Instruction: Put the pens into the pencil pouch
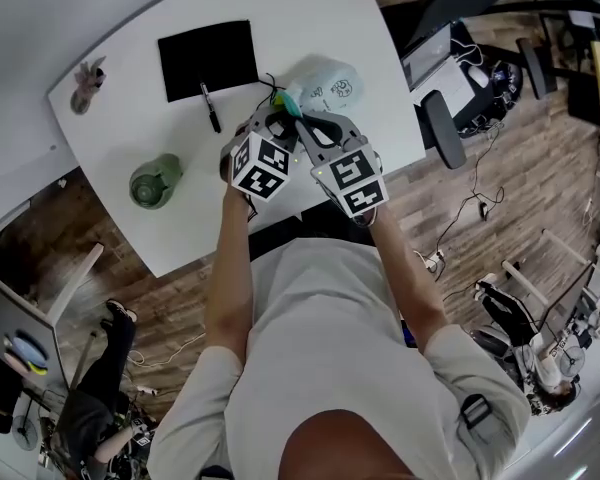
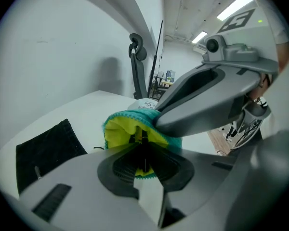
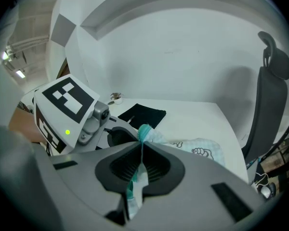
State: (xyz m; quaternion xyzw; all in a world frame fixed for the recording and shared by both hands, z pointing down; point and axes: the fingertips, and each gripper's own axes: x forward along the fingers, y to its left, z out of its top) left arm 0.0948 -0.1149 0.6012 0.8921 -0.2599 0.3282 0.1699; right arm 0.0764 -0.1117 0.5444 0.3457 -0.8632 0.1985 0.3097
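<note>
- On the white tabletop (image 1: pixel 310 8), close in front of the person, the pencil pouch (image 1: pixel 328 84) is gripped by both tongs: soft pale printed fabric, teal rim, bright yellow lining.
- The left tongs (image 2: pixel 140 137) are closed tight on the rim at the pouch's open mouth.
- The right tongs (image 3: pixel 142 137) are pinched on a teal fold of the same rim.
- A black pen (image 1: pixel 210 107) lies apart from the pouch, one end on a flat black rectangular mat (image 1: pixel 208 58).
- A round green container (image 1: pixel 156 181) stands near the left edge, and wood-plank floor (image 1: pixel 520 168) strewn with cables lies beyond.
</note>
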